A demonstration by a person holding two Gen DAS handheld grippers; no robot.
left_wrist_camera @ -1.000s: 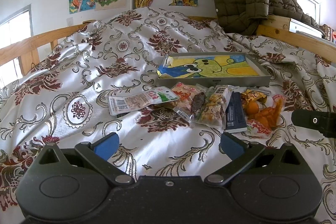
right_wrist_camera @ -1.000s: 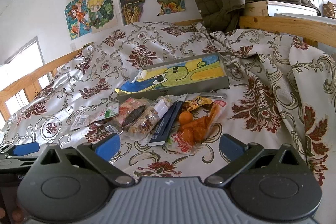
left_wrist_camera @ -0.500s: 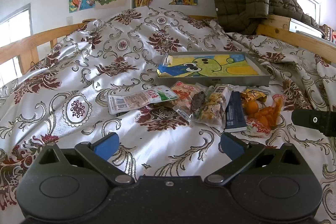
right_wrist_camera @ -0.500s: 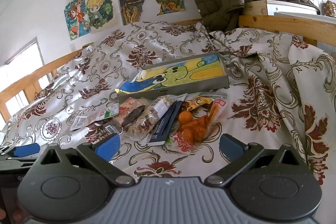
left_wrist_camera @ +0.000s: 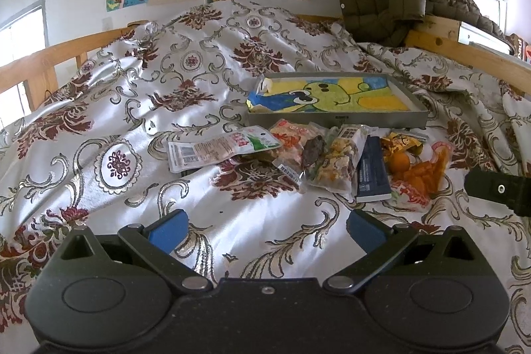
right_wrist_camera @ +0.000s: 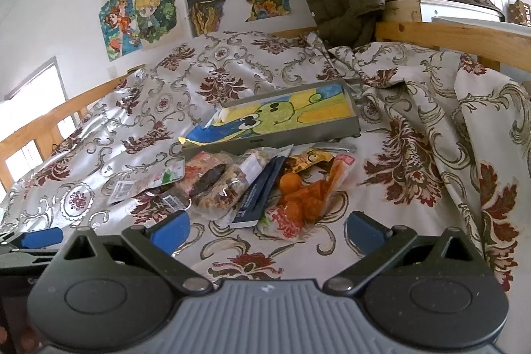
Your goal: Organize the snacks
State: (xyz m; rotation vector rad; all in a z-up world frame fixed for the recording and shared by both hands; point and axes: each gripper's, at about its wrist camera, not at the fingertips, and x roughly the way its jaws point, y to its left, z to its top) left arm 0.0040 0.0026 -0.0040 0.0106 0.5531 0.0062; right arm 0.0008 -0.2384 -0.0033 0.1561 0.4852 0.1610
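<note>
Seen from the left wrist camera, the left gripper [left_wrist_camera: 265, 229] hung low over the patterned bedspread [left_wrist_camera: 126, 108], its jaws spread wide and holding nothing. The snacks lay in a loose row ahead of it and off to its right: a white and green packet [left_wrist_camera: 222, 146] farthest left, a clear bag of mixed nuts [left_wrist_camera: 335, 161] nearly dead ahead, a dark blue bar [left_wrist_camera: 371, 170] beside that, and a bag of orange pieces [left_wrist_camera: 416, 170] at the far right end. The blue bar's long axis ran almost straight away from the gripper. Beyond the row, touching its far edge, sat a shallow grey tray [left_wrist_camera: 338, 121] lined with a cartoon drawing, the likely destination. The tip of the other tool showed at the right edge. From the right wrist camera, the right gripper [right_wrist_camera: 267, 229] was likewise wide open and empty above the bed. Here the bag of orange pieces [right_wrist_camera: 305, 198] lay directly ahead and closest, with the blue bar [right_wrist_camera: 262, 188] just left of it, angled away and to the right, and the nut bag [right_wrist_camera: 232, 184] further left. The grey tray [right_wrist_camera: 275, 138] stood behind them. On this showing the right gripper appeared the nearer for the orange bag and the bar, the left for the white and green packet.
</note>
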